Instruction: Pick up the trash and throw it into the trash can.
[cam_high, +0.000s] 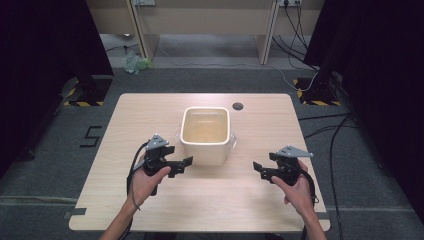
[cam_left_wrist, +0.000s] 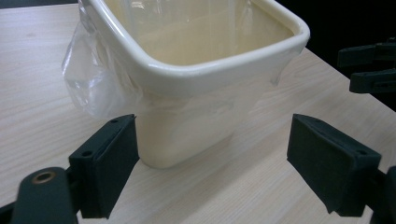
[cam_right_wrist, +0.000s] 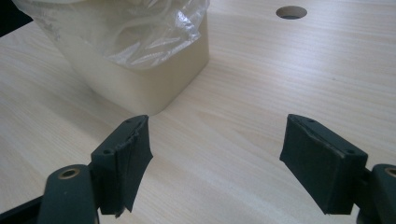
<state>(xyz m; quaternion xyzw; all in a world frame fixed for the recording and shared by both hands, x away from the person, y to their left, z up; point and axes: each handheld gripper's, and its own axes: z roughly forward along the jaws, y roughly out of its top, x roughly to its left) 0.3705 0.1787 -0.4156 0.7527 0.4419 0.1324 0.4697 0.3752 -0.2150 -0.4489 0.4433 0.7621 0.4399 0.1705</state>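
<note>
A cream square bin (cam_high: 205, 150) lined with a clear plastic bag (cam_left_wrist: 88, 79) stands upright at the table's centre. Its inside looks bare apart from the liner. My left gripper (cam_high: 186, 163) sits low by the bin's front left corner, jaws open and pointing at it. In the left gripper view the bin (cam_left_wrist: 187, 74) stands just beyond the open jaws of that gripper (cam_left_wrist: 212, 140). My right gripper (cam_high: 256, 167) is off the bin's front right corner, open, with bare table between its jaws. In the right gripper view this gripper (cam_right_wrist: 217, 135) faces the bin wall (cam_right_wrist: 140, 84) and crumpled bag (cam_right_wrist: 140, 37), apart from both.
The wooden table (cam_high: 150, 210) has a round cable hole (cam_high: 238, 106) behind the bin, which also appears in the right gripper view (cam_right_wrist: 291, 12). The right gripper's jaws (cam_left_wrist: 373, 70) appear at the far right of the left gripper view. Cables and black stands line the floor around.
</note>
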